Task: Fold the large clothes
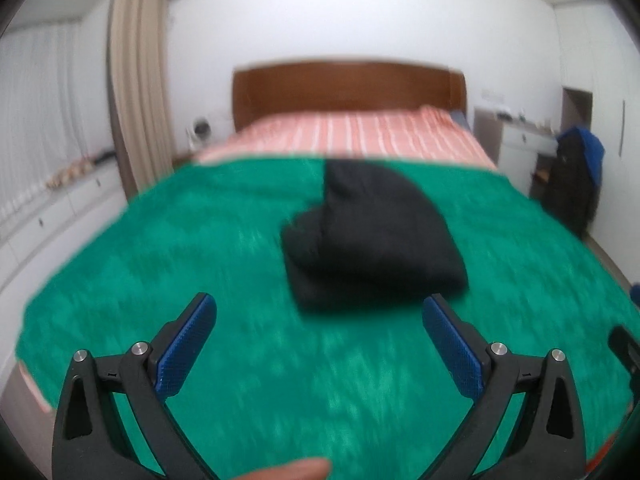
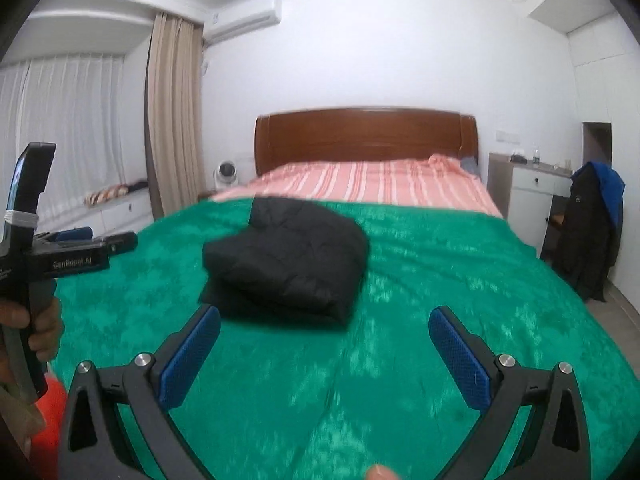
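Note:
A black padded jacket (image 1: 372, 236) lies folded into a thick bundle on the green blanket (image 1: 160, 264) in the middle of the bed. It also shows in the right wrist view (image 2: 288, 260). My left gripper (image 1: 320, 304) is open and empty, held above the blanket just short of the bundle's near edge. My right gripper (image 2: 324, 316) is open and empty, above the blanket to the right of the bundle's near edge. The left gripper's body (image 2: 60, 258) shows at the left of the right wrist view, held in a hand.
The bed has a pink striped sheet (image 2: 372, 184) and a brown wooden headboard (image 2: 364, 136) at the far end. A dark coat (image 2: 592, 232) hangs over a chair by a white desk (image 2: 532, 188) on the right. Curtains (image 2: 172, 116) and low white cabinets (image 1: 60, 208) run along the left.

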